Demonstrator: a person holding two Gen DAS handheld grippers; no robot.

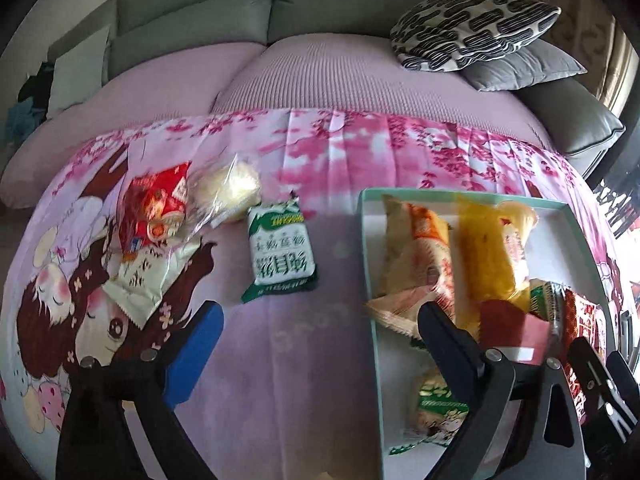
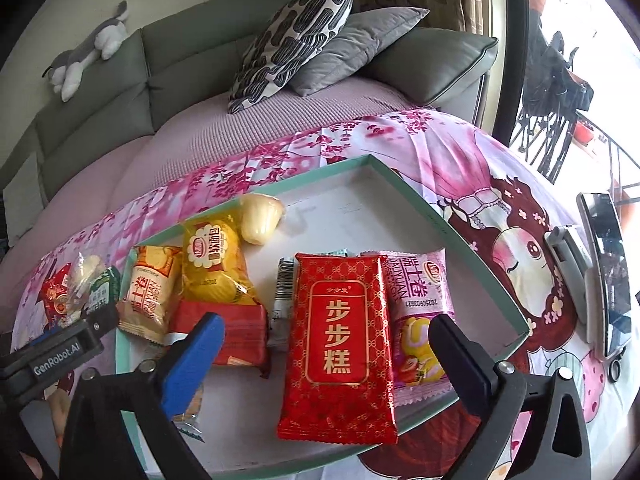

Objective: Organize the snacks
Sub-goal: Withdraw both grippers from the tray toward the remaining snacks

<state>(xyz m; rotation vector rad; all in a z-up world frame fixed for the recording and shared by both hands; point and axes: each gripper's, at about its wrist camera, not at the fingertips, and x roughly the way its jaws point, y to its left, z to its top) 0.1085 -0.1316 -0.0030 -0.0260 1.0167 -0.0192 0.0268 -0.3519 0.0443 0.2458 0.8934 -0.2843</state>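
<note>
Snacks are split: several packets fill the teal tray (image 2: 472, 240), four lie loose on the pink cloth, including a green packet (image 1: 280, 250). Left gripper (image 1: 320, 320) and right gripper (image 2: 326, 334) have jaws wide open, empty. Slippery wrappers might slide from a pinch.

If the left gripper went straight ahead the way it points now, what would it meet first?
Most likely the green-and-white snack packet lying on the cloth, roughly centred ahead of the open left gripper. Depth is unclear, so it might touch bare cloth first.
</note>
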